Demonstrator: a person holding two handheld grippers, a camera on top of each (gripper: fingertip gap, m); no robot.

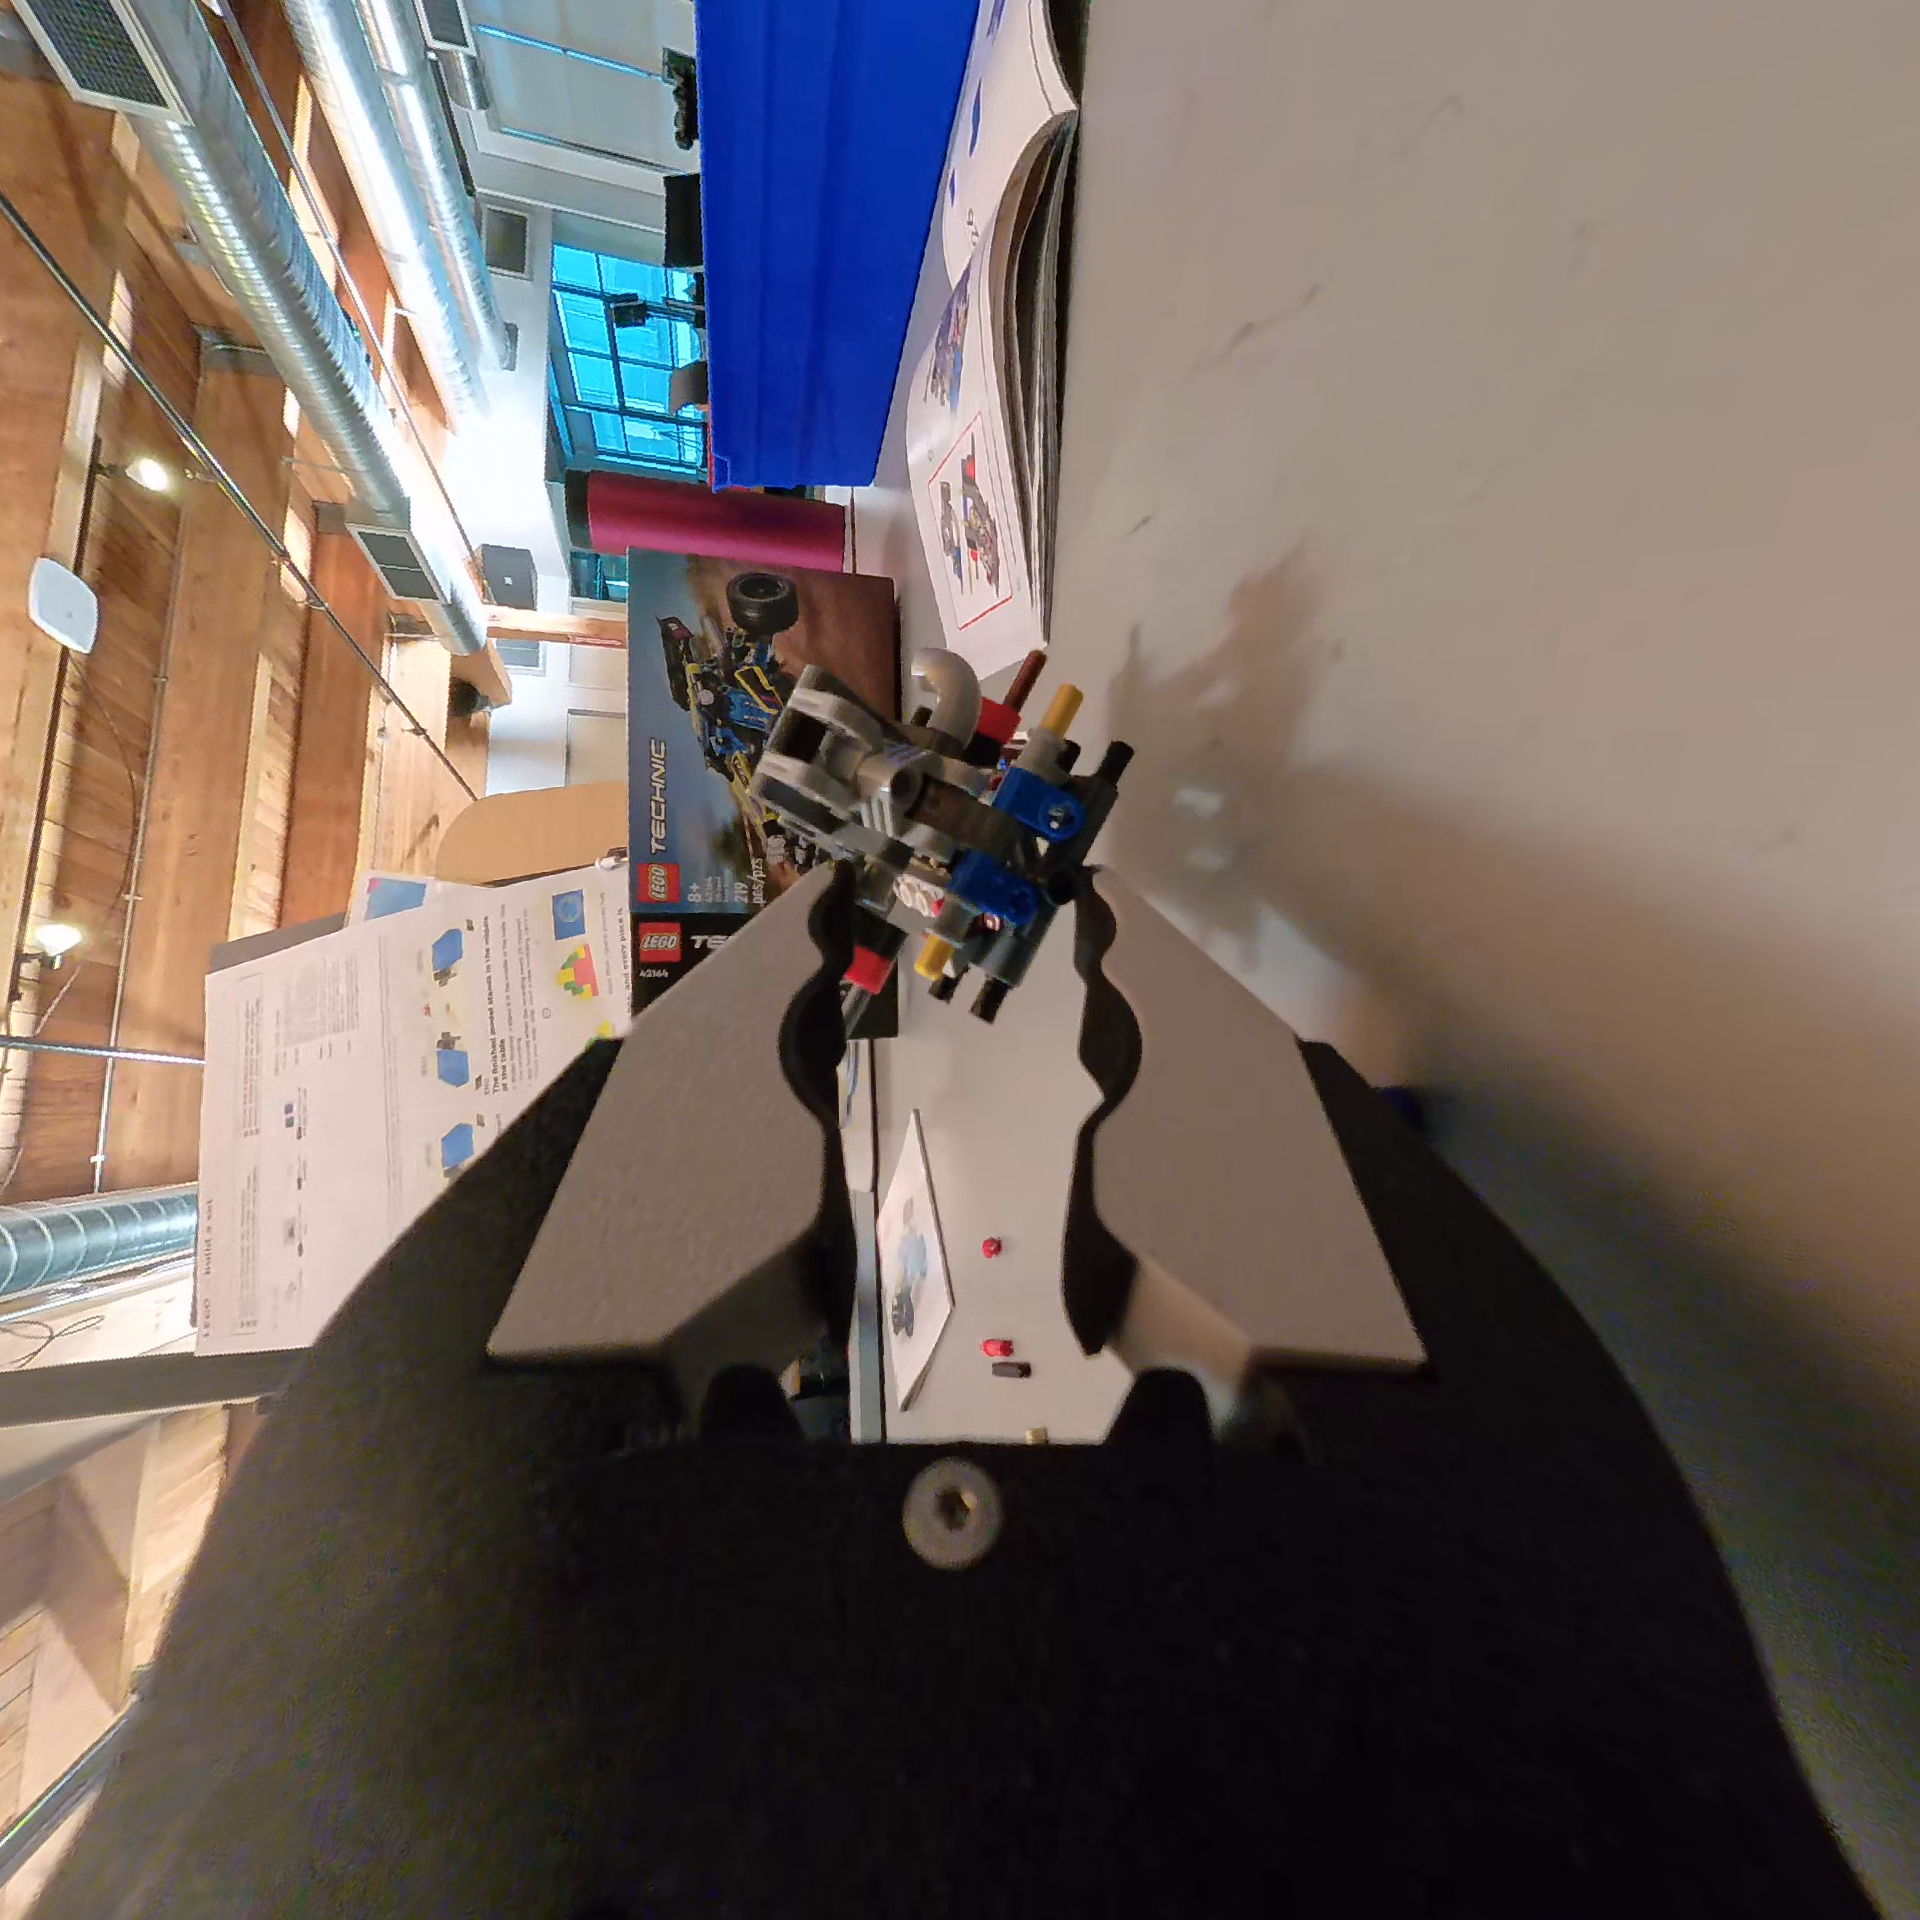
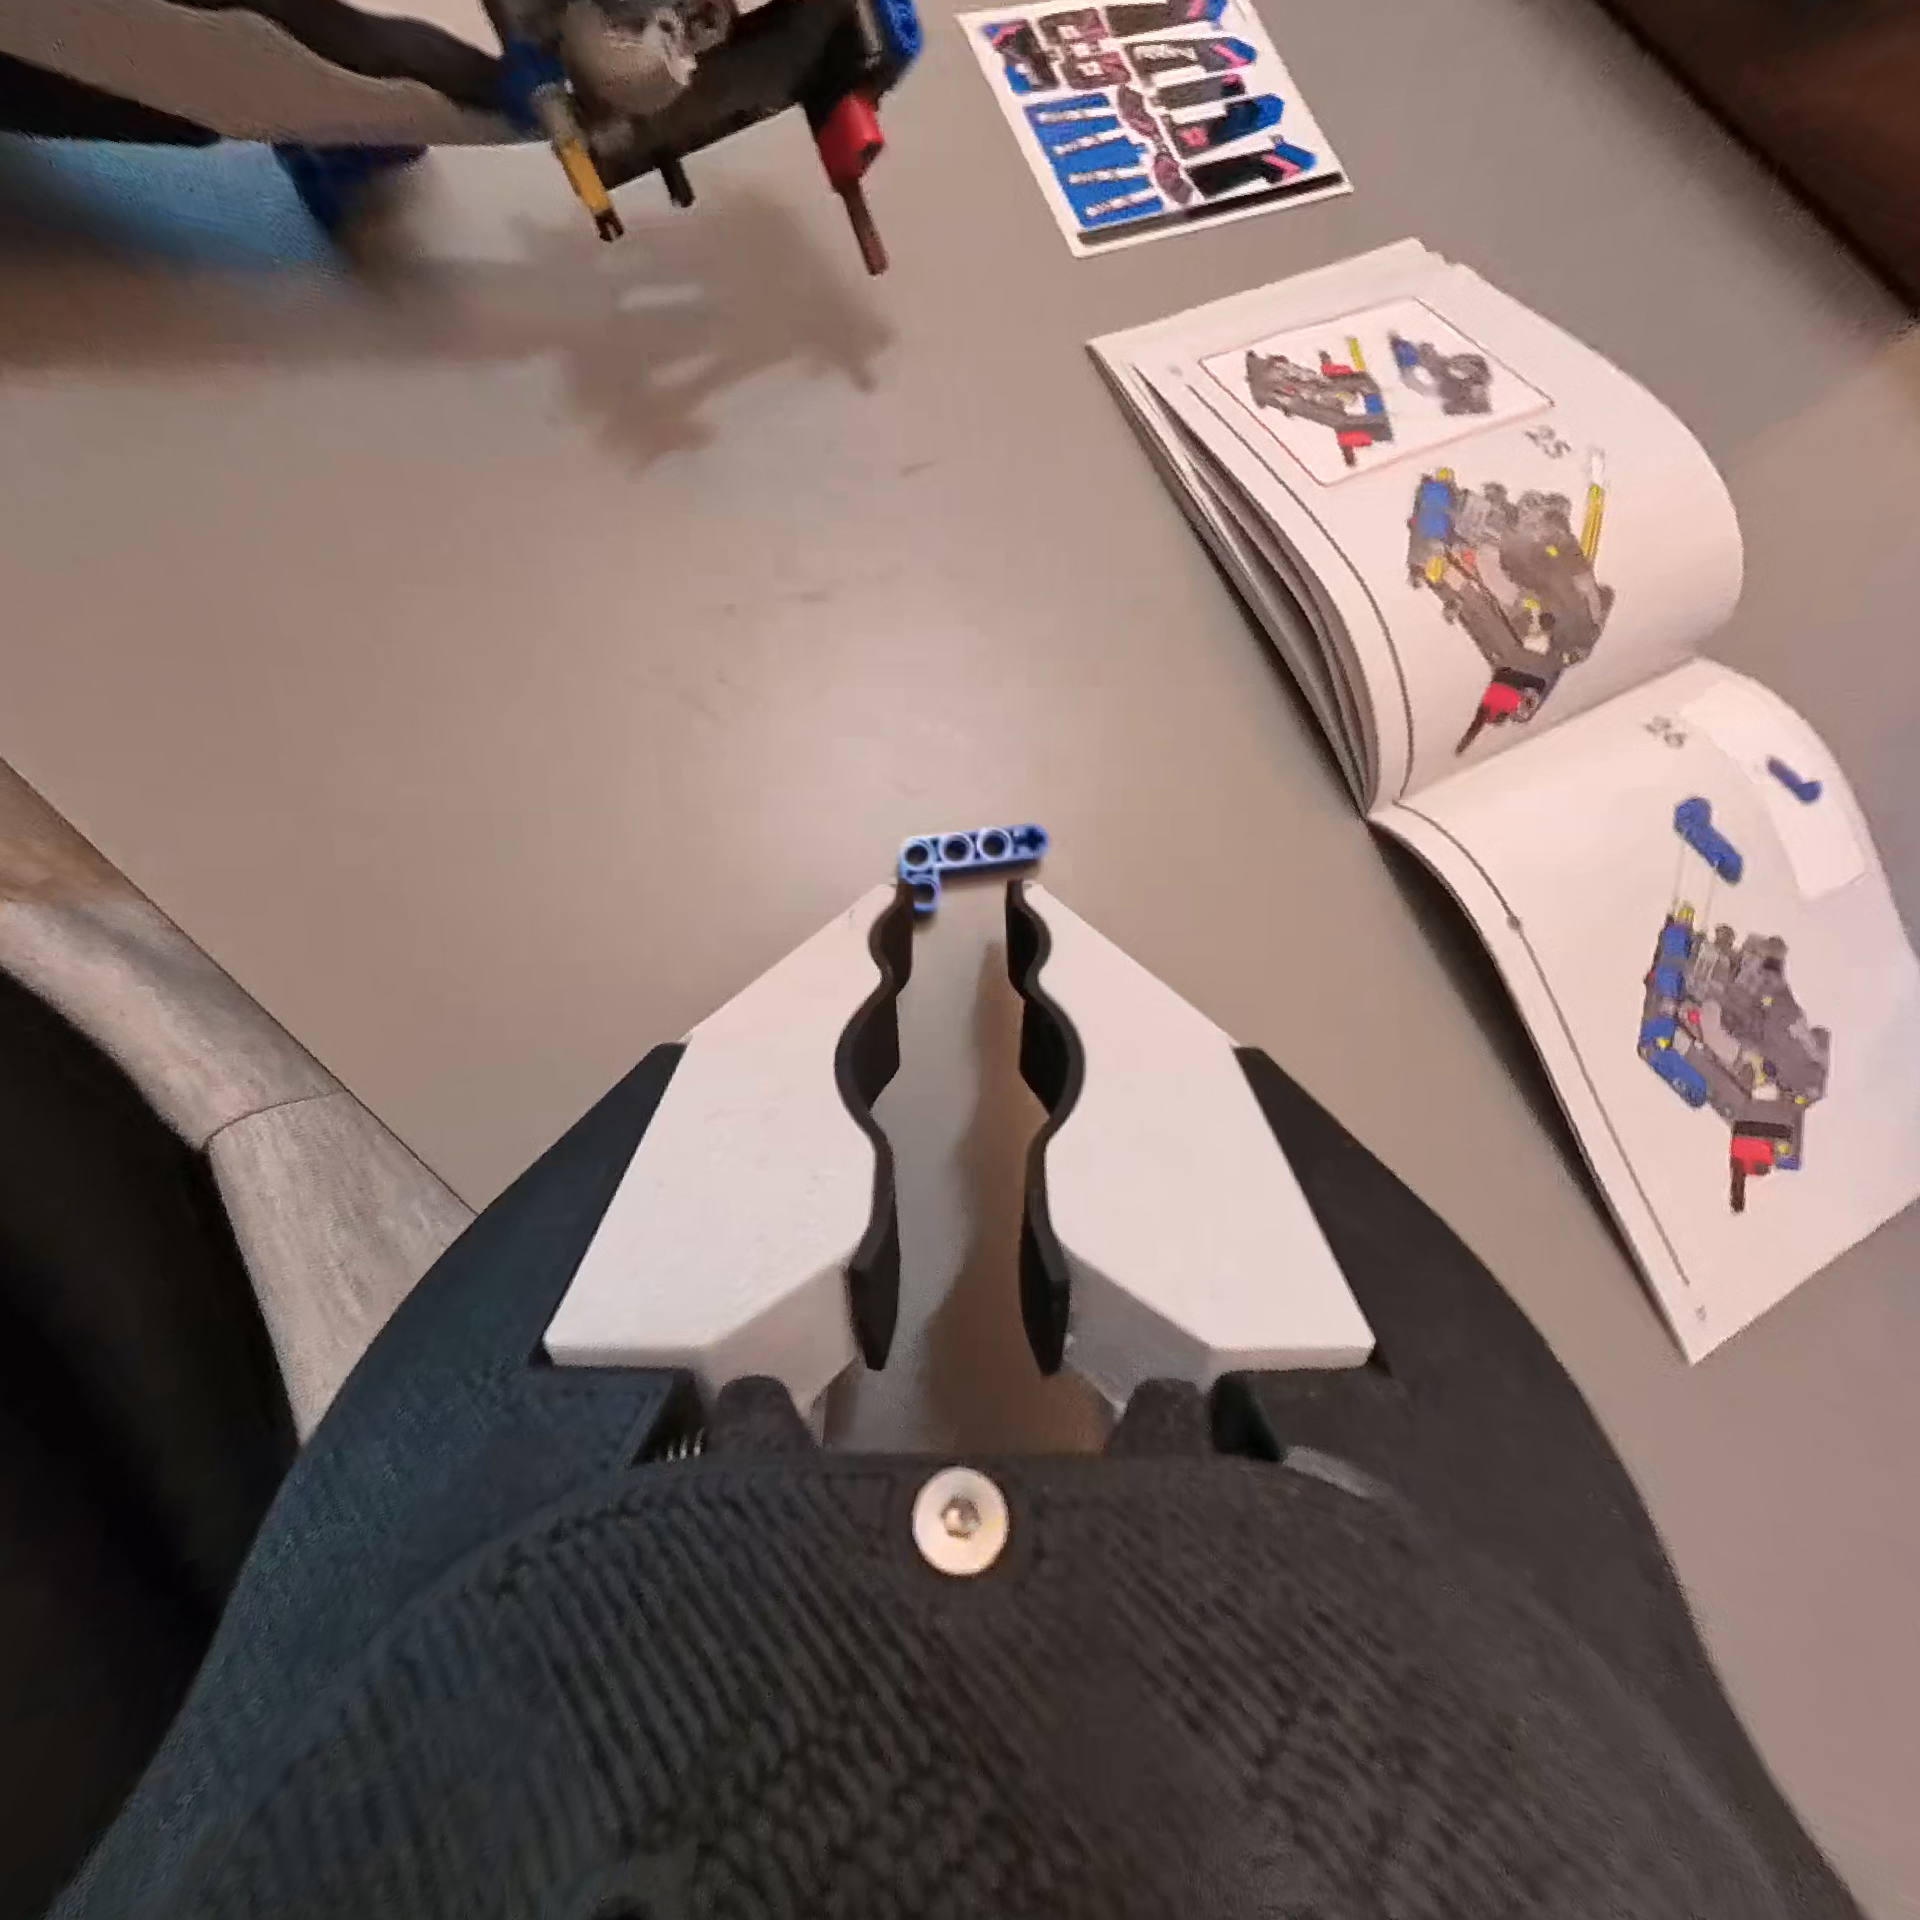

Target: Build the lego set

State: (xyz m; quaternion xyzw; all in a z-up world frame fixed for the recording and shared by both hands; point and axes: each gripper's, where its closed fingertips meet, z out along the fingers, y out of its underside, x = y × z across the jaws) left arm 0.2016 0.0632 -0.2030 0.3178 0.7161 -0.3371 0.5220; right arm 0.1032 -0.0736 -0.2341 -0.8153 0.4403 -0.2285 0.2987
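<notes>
Blue L-beam (image 2: 968, 858) lies crosswise before right claw (image 2: 956, 896).

Blue L-shaped beam (image 2: 968, 854) at parted fingers (image 2: 831, 987), open booklet (image 2: 1558, 727)

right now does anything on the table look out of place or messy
Nothing is damaged or spilled. A few tiny loose pieces lie scattered on the table near a small leaflet, and one small blue L-shaped beam lies alone just ahead of the right gripper.
</notes>
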